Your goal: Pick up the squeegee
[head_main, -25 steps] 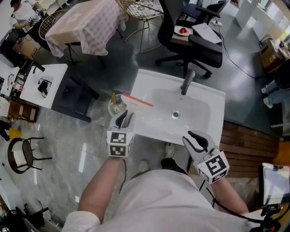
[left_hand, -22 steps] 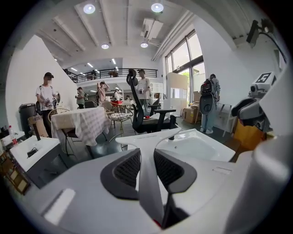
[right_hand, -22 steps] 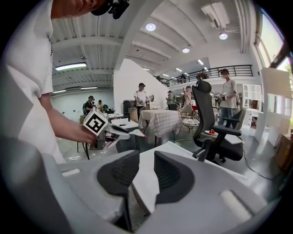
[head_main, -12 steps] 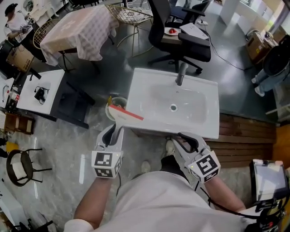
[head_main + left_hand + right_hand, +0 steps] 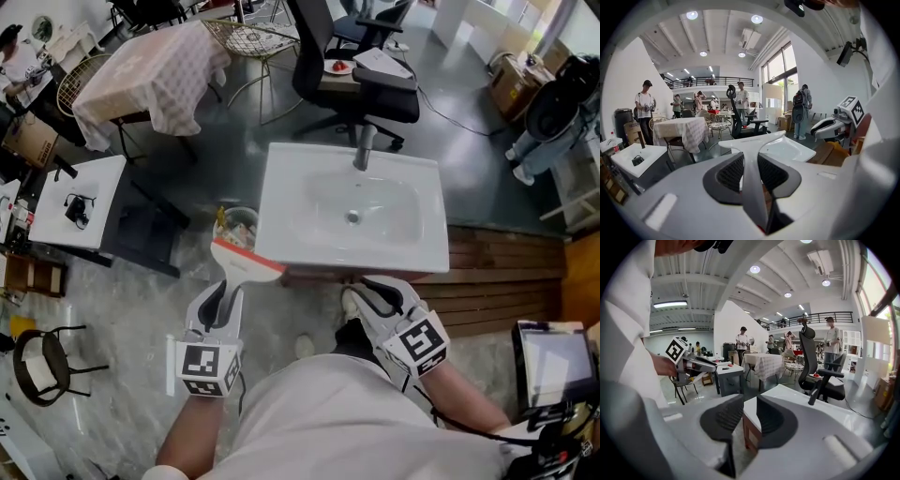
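The squeegee (image 5: 246,263) is white with a red blade edge; my left gripper (image 5: 222,302) is shut on its handle and holds it off the basin, in front of the basin's near left corner. In the left gripper view the squeegee (image 5: 751,154) runs out between the pads, its T-shaped head level ahead. My right gripper (image 5: 382,296) hovers at the near edge of the white wash basin (image 5: 281,202). Its jaws are closing with nothing between them, and the right gripper view shows only the basin's corner past the pads (image 5: 724,417).
A grey tap (image 5: 362,146) stands at the basin's far rim, a black office chair (image 5: 352,70) behind it. A small bin (image 5: 236,225) sits left of the basin. A table with a checked cloth (image 5: 141,75) and a white desk (image 5: 70,202) lie farther left. Wooden decking (image 5: 506,272) is on the right.
The left gripper has drawn the squeegee back off the basin toward me and lifted it. The right gripper pulled back along the basin's near edge, its jaws narrowing slightly.
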Tool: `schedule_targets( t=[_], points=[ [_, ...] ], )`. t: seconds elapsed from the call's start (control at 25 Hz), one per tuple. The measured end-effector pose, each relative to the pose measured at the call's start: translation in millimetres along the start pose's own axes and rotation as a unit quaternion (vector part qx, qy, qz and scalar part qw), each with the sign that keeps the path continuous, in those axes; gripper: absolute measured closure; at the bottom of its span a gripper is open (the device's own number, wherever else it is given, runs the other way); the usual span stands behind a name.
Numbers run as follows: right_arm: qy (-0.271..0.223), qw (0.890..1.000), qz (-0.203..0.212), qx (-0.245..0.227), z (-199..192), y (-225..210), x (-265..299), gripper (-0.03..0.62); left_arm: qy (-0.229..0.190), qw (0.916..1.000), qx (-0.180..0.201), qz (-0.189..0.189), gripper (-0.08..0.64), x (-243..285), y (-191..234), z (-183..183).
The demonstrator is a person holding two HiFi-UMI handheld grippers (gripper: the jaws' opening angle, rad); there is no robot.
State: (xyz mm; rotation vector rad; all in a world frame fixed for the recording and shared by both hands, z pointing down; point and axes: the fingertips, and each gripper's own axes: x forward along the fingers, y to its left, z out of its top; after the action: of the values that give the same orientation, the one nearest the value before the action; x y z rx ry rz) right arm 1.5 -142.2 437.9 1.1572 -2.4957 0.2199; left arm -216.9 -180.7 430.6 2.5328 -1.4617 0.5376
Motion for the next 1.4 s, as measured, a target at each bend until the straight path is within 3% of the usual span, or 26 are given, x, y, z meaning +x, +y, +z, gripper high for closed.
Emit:
schedule_targets(
  t=[0.6,1.4],
  points=[
    [-0.01,1.0,0.002,-0.008,11,26,5,0.508,-0.004,0.9999,-0.005,-0.008,0.459,-29,5,-6],
    [-0.019,1.0,0.001,-0.013,13,31,-4,0.512,-0.011,0.9996,0.004,-0.027,0.459,-22,-16,-4]
  ],
)
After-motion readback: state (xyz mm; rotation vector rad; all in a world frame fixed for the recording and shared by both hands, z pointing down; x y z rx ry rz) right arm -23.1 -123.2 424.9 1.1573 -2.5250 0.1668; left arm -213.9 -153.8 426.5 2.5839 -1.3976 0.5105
